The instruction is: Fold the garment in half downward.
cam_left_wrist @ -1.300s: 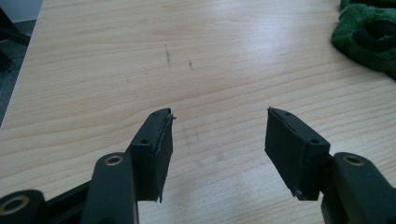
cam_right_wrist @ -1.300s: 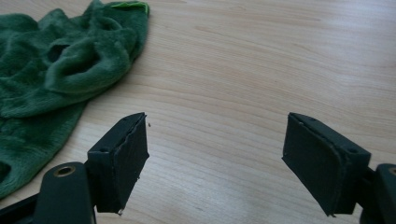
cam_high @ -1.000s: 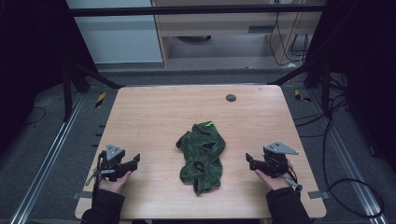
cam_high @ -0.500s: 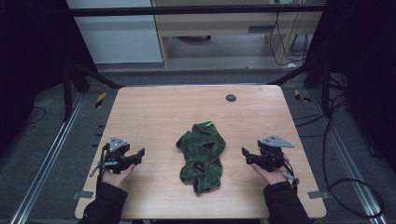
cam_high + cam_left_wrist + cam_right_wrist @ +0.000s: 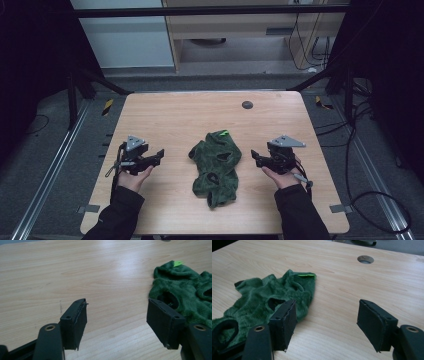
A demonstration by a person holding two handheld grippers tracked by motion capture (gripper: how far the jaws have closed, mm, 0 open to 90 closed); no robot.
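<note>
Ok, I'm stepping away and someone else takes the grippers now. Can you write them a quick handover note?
Left gripper: jaws open, nothing between them, left of the garment; its jaws have just been opening.
Right gripper: jaws open, nothing held, right of the garment; its jaws have just been closing a little.
Green fleece garment: crumpled at the middle of the table, touched by neither gripper.
Done: nothing visible on the garment.
Left: probably grasp it from both sides.

Green garment cut off at 3 o'clock edge in left gripper view, and at 9 o'clock edge in right gripper view. Small green tag too small to read in high view. Garment's underside hidden against surface.
</note>
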